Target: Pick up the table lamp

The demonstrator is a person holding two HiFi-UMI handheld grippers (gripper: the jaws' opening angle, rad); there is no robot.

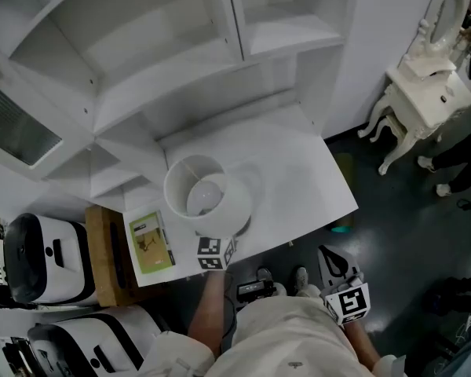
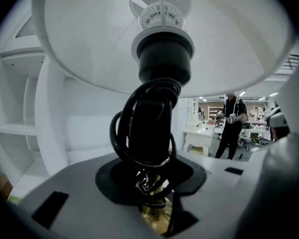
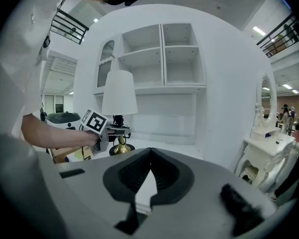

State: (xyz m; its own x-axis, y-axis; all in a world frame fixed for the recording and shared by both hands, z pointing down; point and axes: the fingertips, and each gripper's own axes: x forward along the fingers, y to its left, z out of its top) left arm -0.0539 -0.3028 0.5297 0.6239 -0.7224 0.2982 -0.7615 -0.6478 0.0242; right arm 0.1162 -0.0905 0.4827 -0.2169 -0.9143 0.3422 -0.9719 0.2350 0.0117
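The table lamp has a white shade [image 1: 206, 195], a black socket [image 2: 164, 59] with black cord wound round the stem, and a brass foot [image 3: 120, 147]. It stands upright over the front left of the white desk [image 1: 298, 179]. My left gripper [image 2: 154, 183] is shut on the stem below the cord. In the head view only its marker cube [image 1: 217, 251] shows under the shade. From the right gripper view I cannot tell whether the foot touches the desk. My right gripper [image 1: 327, 253] hangs off the desk's front edge, shut and empty [image 3: 149, 156].
White shelves [image 1: 180, 45] rise behind the desk. A green leaflet [image 1: 151, 242] lies at the desk's left front corner, by a wooden box [image 1: 102, 254] and white machines [image 1: 43, 258]. A white vanity table [image 1: 424, 93] stands right. A person [image 2: 231, 123] stands far off.
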